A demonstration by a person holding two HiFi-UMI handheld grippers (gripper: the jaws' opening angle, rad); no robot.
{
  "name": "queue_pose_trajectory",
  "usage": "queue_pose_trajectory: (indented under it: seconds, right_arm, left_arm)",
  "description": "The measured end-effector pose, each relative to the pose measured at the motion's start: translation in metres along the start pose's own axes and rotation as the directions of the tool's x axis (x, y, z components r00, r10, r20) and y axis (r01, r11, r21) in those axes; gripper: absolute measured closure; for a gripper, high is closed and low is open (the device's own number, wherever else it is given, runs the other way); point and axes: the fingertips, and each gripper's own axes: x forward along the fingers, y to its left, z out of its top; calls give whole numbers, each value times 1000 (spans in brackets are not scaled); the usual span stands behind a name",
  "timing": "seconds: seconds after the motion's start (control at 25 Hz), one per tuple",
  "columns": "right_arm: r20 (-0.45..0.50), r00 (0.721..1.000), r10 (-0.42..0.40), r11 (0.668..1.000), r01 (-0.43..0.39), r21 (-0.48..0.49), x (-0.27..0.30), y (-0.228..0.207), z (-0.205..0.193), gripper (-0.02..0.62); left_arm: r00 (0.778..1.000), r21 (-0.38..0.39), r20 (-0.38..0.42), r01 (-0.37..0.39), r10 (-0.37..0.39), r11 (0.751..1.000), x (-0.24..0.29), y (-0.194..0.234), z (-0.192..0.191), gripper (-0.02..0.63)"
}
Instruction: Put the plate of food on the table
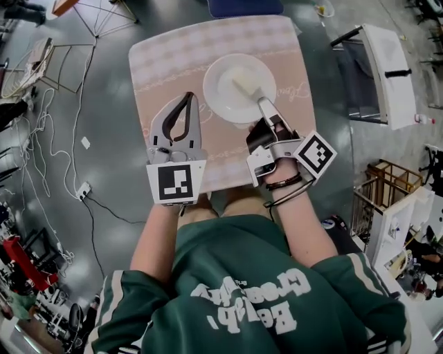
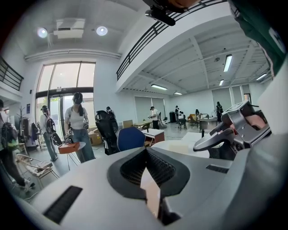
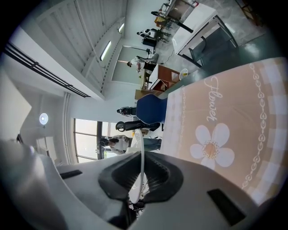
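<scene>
A white plate [image 1: 232, 93] with a pale strip of food [image 1: 243, 86] is over the far middle of the table [image 1: 166, 55], which has a pink flowered cloth. My right gripper [image 1: 265, 105] is shut on the plate's near rim. In the right gripper view that rim [image 3: 142, 148] shows edge-on as a thin white line between the jaws, with the cloth [image 3: 234, 117] beside it. I cannot tell whether the plate touches the cloth. My left gripper [image 1: 188, 97] is over the cloth left of the plate, shut and holding nothing, its tips [image 2: 146, 155] meeting.
A blue chair [image 1: 243, 7] stands at the table's far side. A white desk [image 1: 387, 69] and a wooden crate [image 1: 387, 180] are to the right. Cables [image 1: 62, 138] trail over the grey floor at left. People [image 2: 78, 121] stand farther off in the room.
</scene>
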Motion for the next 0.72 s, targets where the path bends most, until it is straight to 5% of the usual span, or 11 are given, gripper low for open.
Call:
queue_pose_trajectory:
  seconds: [0.72]
  right_arm:
    - [-58, 998, -27, 999, 29, 42, 64, -40, 15, 572]
  left_arm:
    - [997, 17, -64, -47, 48, 999, 60, 12, -46, 597]
